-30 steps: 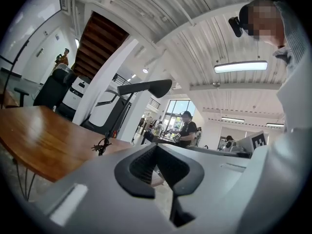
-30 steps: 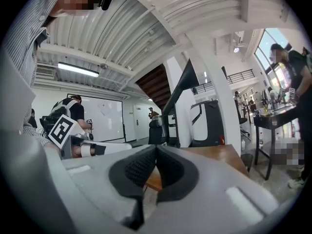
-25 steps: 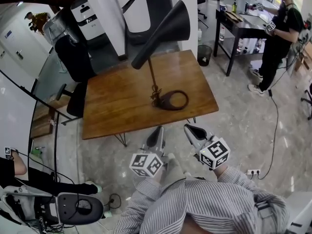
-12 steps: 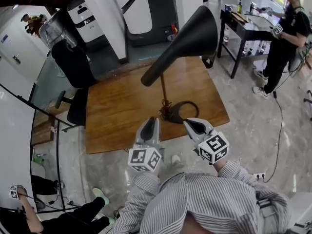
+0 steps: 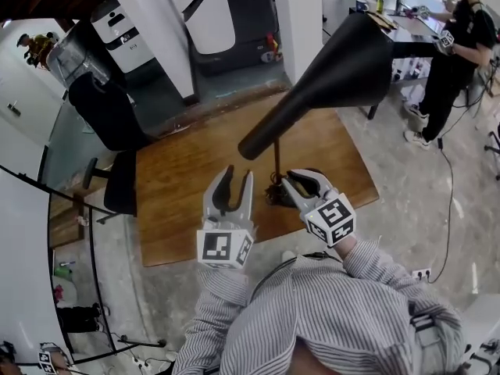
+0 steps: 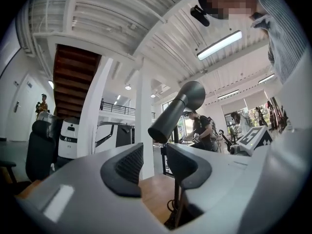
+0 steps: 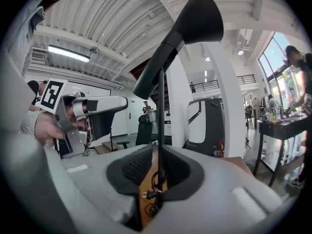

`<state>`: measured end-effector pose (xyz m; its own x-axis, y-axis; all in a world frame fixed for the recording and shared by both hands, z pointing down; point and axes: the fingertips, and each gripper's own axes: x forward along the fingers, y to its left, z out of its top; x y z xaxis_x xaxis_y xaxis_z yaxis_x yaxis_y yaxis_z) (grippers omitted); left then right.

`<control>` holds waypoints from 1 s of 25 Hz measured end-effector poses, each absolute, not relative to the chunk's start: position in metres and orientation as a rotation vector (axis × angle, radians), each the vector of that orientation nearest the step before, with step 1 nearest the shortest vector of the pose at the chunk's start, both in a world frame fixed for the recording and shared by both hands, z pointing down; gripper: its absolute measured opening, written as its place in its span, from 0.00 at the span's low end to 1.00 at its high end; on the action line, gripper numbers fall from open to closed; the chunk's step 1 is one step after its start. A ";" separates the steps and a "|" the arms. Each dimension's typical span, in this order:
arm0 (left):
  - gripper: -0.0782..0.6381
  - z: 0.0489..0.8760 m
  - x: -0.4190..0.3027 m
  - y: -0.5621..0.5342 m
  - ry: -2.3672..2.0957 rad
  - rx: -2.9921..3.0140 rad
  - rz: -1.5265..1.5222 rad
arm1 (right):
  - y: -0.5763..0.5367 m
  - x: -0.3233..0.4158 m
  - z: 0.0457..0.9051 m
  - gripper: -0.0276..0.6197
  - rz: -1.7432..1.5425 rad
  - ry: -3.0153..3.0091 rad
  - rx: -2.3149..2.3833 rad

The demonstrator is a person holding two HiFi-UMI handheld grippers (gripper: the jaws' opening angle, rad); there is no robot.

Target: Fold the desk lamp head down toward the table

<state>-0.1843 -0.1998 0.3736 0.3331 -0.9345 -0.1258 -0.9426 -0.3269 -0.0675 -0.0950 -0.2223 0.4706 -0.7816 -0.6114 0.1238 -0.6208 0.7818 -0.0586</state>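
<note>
Over the near edge of the single brown wooden table, the two grippers sit closer than a second ago to the one black cone-headed desk lamp, which stands upright mid-table. The left gripper has just been opening its jaws; they are spread and empty, just left of the thin stem. The right gripper keeps a narrow gap, with the stem just ahead of it.

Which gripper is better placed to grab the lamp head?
Probably left gripper: its jaws, just opened and empty, sit under the narrow end of the lamp head; the right gripper faces the stem.
</note>
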 end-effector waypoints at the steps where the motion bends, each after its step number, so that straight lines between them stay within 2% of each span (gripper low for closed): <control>1: 0.31 0.370 -0.181 -0.202 1.716 -2.450 0.077 | -0.226 -0.098 0.469 0.12 0.137 -2.874 0.995; 6: 0.38 0.364 -0.168 -0.211 1.642 -2.391 -0.056 | -0.241 -0.108 0.470 0.18 0.118 -2.870 0.968; 14: 0.45 0.347 -0.162 -0.226 1.575 -2.351 -0.190 | -0.245 -0.123 0.473 0.18 0.094 -2.876 0.890; 18: 0.45 0.344 -0.157 -0.228 1.519 -2.328 -0.253 | -0.250 -0.120 0.469 0.17 0.089 -2.892 0.910; 22: 0.44 0.346 -0.152 -0.231 1.449 -2.286 -0.365 | -0.253 -0.119 0.469 0.12 0.112 -2.899 0.916; 25: 0.41 0.351 -0.153 -0.235 1.405 -2.285 -0.398 | -0.254 -0.121 0.470 0.11 0.122 -2.907 0.909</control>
<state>-0.1530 -0.2350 0.3508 0.4463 -0.8946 0.0206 -0.7724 -0.3968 -0.4959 -0.1214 -0.2542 0.4698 -0.8181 -0.5639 0.1131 -0.5714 0.8192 -0.0486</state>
